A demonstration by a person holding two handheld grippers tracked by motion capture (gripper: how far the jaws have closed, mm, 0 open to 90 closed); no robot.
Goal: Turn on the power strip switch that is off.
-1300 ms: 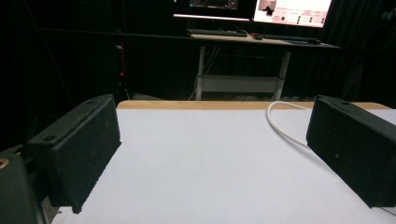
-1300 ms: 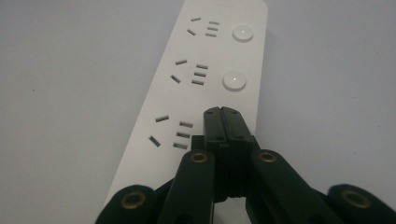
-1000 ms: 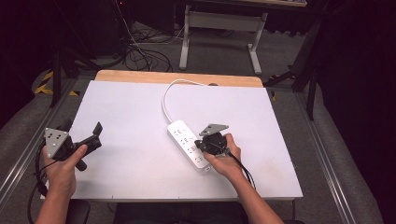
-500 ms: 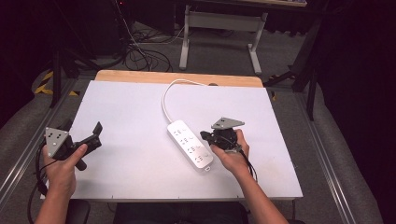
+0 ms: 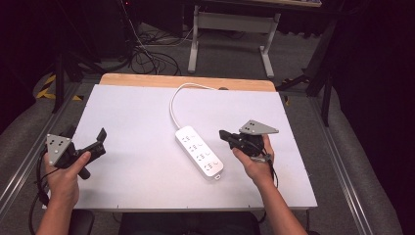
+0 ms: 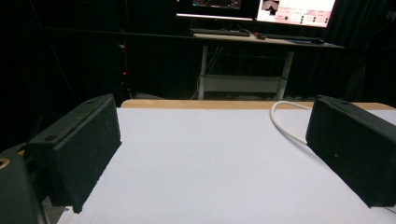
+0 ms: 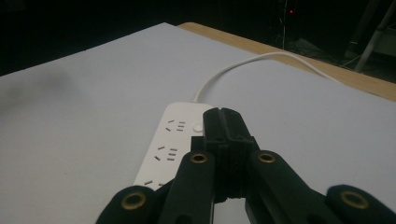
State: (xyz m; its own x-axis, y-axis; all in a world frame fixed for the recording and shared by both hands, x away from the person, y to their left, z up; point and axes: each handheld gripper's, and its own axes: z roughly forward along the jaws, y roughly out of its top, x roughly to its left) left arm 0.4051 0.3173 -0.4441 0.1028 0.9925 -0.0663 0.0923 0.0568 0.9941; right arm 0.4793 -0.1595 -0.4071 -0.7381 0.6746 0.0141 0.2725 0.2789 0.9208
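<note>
Closed right gripper beside the power strip

Right gripper, jaws pressed together and empty, hangs just beside the white power strip; left gripper gapes wide, empty.

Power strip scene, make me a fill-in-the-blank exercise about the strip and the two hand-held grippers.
1. The power strip and its cord are coloured ____.
2. The right hand-held gripper has its jaws ____.
3. The left hand-held gripper has its jaws ____.
4. The strip lies nearer the ____ gripper.

Missing words: white; shut; open; right
</note>
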